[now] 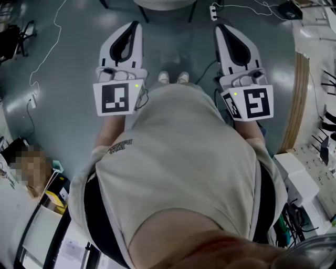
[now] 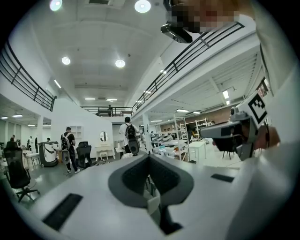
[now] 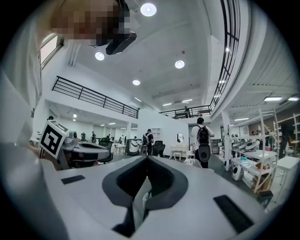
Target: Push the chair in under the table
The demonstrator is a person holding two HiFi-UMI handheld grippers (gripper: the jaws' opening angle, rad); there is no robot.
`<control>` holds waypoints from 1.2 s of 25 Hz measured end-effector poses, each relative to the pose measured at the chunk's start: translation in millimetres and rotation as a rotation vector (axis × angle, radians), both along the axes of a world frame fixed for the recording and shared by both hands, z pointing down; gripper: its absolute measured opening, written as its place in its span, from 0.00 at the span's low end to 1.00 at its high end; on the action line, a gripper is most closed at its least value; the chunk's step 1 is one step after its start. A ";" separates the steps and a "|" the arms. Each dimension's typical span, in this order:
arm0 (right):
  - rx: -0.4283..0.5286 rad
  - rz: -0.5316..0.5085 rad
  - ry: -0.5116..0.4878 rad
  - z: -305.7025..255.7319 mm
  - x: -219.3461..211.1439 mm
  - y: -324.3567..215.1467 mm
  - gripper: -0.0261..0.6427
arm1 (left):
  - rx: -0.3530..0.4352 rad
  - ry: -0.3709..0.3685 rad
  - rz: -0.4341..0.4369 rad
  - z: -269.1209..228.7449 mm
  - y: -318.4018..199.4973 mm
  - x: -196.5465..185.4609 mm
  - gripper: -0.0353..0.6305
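Observation:
I hold both grippers level in front of my body, over a grey floor. In the head view my left gripper (image 1: 133, 25) and right gripper (image 1: 220, 27) both point away from me, jaws shut with nothing between them. The left gripper view looks along the shut left gripper (image 2: 149, 157) into a large hall. The right gripper view does the same past the shut right gripper (image 3: 146, 159). A pale rounded edge on dark legs (image 1: 163, 3) shows at the top of the head view, just ahead of my shoes (image 1: 173, 78). I cannot tell whether it is the chair or the table.
A power strip (image 1: 213, 10) with cables lies on the floor ahead to the right. A curved wooden edge (image 1: 300, 100) and cluttered boxes border the right side. Another person sits low on the left. In the hall stand people with backpacks (image 2: 127, 136) and a black office chair (image 2: 18, 176).

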State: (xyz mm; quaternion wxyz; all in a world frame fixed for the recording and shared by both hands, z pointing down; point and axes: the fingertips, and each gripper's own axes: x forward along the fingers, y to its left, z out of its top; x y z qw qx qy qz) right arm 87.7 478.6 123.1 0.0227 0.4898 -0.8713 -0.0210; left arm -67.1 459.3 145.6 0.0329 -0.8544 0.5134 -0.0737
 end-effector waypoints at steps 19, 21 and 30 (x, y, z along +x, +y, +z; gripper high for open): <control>0.011 -0.065 -0.023 33.4 25.3 -33.5 0.05 | 0.012 -0.045 -0.098 32.7 -24.2 16.2 0.07; 0.011 -0.063 -0.024 36.2 21.9 -43.6 0.05 | 0.008 -0.039 -0.100 36.1 -33.8 12.5 0.07; -0.018 -0.049 -0.012 50.6 2.3 -122.5 0.05 | -0.020 -0.017 -0.057 55.6 -118.8 3.0 0.07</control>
